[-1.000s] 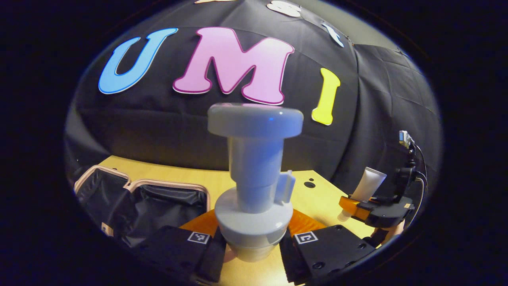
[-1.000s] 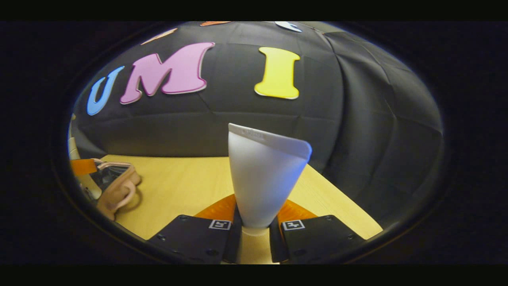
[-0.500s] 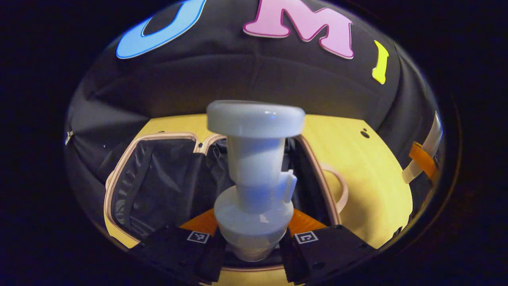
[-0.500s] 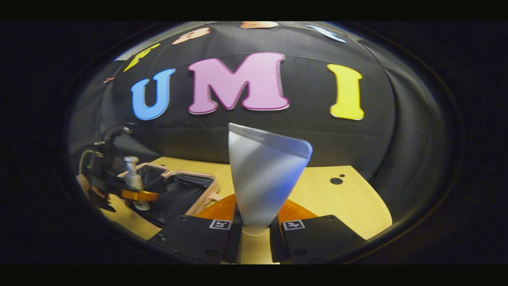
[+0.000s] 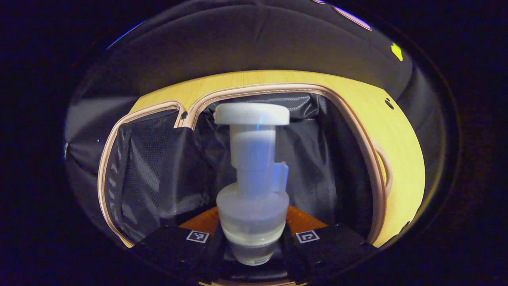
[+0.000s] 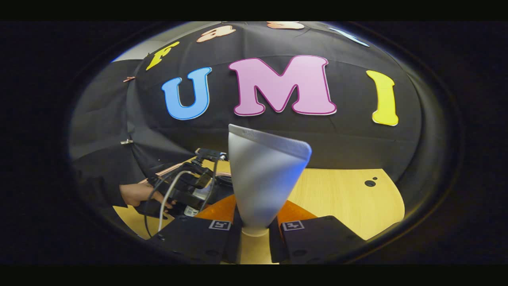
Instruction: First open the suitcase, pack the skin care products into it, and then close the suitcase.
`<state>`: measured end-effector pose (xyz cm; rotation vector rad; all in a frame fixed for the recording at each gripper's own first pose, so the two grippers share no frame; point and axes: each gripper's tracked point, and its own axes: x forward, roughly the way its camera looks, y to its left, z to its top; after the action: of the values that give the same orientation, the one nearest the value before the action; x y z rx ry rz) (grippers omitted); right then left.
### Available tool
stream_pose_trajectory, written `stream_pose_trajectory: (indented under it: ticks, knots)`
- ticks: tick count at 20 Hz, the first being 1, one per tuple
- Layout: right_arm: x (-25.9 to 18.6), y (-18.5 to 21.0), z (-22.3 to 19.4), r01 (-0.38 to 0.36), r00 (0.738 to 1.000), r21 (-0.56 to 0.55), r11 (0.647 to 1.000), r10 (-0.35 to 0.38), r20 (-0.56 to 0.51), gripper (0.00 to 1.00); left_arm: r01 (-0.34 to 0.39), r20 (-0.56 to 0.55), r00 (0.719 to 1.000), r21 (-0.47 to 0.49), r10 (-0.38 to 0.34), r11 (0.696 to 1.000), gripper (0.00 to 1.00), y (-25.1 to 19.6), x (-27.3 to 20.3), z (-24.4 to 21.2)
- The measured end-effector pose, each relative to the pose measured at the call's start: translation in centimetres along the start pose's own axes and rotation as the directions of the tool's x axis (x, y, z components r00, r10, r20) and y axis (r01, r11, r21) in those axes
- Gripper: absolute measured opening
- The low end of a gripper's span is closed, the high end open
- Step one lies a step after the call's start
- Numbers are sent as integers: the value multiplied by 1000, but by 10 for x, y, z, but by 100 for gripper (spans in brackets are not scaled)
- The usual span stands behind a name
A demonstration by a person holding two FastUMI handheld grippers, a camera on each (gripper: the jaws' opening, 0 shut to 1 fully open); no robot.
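Note:
A white pump bottle point(image 5: 253, 174) stands upright between my left gripper's fingers, and the left gripper point(image 5: 253, 248) is shut on its neck. Beneath it lies the open suitcase point(image 5: 357, 131), pink-rimmed with black lining, and the bottle hangs over its right half. In the right gripper view a white tube point(image 6: 265, 178) points crimped end up, with my right gripper point(image 6: 254, 235) shut on its lower end near the cap. Farther left in that view a hand point(image 6: 137, 194) holds the left gripper low over the suitcase.
The pale wooden table point(image 6: 341, 198) stretches to the right of the suitcase, with small dark holes point(image 6: 370, 183) near its far edge. The suitcase's pink handle point(image 5: 387, 171) sticks out on its right side. Black cloth walls close in behind.
My left gripper has carried the pump bottle from beside the suitcase to above it and tipped down towards the lining. The right gripper has swung left with the tube, facing the suitcase.

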<state>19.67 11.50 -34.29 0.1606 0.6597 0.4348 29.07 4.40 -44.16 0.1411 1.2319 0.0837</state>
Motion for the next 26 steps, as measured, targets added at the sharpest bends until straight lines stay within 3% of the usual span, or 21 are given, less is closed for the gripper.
stream_pose_trajectory:
  ticks: [3,5,9,10,12,13,15,16,17,19,21,22,23,26]
  knots:
    - [11,7,4,2,1000,-4,1000,-2,-18,29,33,92,995,-34,-30,999,66,-2,-18,17]
    - [18,14,1,-3,999,-45,999,2,-37,31,48,232,972,-57,-34,997,67,9,-56,32]
    - [40,41,-19,-30,993,12,999,31,-110,27,84,525,851,-88,-25,993,74,44,-170,33]
    - [48,44,-24,-26,991,17,1000,28,-129,31,87,571,820,-58,-38,994,77,46,-197,27]
    - [66,51,-39,-16,984,28,999,21,-180,26,89,634,772,-25,-53,996,88,51,-240,8]
    - [73,57,-48,-12,977,60,998,25,-210,31,113,648,759,-31,-66,993,89,50,-257,-1]
    - [85,69,-73,16,958,124,992,20,-287,31,246,648,745,-50,-156,968,90,32,-289,-27]
    - [94,71,-87,37,947,132,990,7,-321,28,310,652,730,-50,-204,950,86,22,-303,-37]
    - [102,68,-100,53,935,115,992,-9,-353,25,352,651,722,-55,-234,934,93,17,-313,-46]
    - [114,75,-125,78,907,104,992,-27,-420,39,379,642,730,-95,-235,921,94,26,-324,-61]
    - [118,83,-147,138,864,156,978,-42,-501,24,448,643,718,-137,-265,883,94,27,-333,-71]
    - [124,87,-153,164,854,183,969,-47,-519,32,487,636,711,-139,-299,862,94,23,-338,-77]
    - [127,86,-160,193,842,187,963,-65,-535,32,498,629,712,-140,-312,856,94,25,-341,-86]
    - [131,87,-173,237,805,175,956,-92,-586,25,450,611,745,-161,-269,879,94,47,-334,-99]
